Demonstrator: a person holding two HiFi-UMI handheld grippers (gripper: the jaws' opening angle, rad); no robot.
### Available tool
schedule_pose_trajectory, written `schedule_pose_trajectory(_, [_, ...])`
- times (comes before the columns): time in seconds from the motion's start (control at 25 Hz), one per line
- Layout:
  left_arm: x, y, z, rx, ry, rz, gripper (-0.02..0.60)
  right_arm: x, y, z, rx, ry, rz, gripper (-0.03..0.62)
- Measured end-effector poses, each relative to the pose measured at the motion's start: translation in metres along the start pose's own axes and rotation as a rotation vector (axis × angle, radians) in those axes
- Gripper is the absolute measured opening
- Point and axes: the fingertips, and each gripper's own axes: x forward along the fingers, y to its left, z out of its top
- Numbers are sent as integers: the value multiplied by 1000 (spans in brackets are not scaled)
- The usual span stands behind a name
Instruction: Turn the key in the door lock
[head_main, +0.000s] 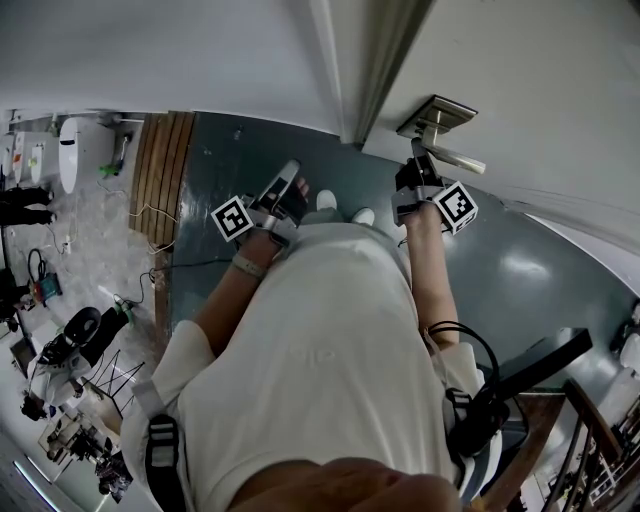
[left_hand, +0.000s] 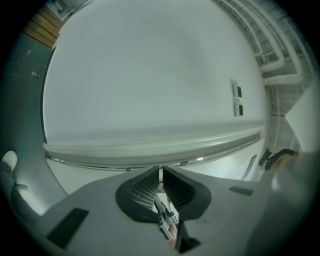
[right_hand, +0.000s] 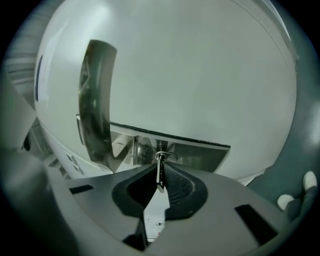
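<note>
R gripper (right_hand: 161, 166) — jaws pinched right down on the key (right_hand: 159, 176), which sits edge-on between the pads. A ring pokes just past the tips toward the lock plate (right_hand: 195, 155) straight ahead. Door handle (right_hand: 97, 105) is up and left of the jaws. Can't see the blade going in.

Key looks small, stiff, light and slick — prob. slips or twists if held off-centre. Best hold: square across the flat head, close to the lock.

L gripper (left_hand: 160, 170): jaws all but together, facing a blank wall (left_hand: 150, 75). Small metal bit low between them, can't ID.
</note>
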Motion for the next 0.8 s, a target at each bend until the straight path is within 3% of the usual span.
schedule_pose_trajectory(0.2, [0, 0, 1, -3, -4, 4, 11, 1, -1, 1, 238, -22, 97, 40])
schedule_pose_trajectory(0.36, [1, -1, 2, -7, -7, 4, 11, 1, 0, 2, 307, -22, 148, 40])
schedule_pose_trajectory(0.6, [1, 3, 1, -9, -3, 8, 11, 2, 0, -2, 235, -9, 164, 42])
schedule_pose_trajectory(0.8, [1, 5, 0, -13, -1, 8, 11, -4, 0, -2, 30, 23, 108, 60])
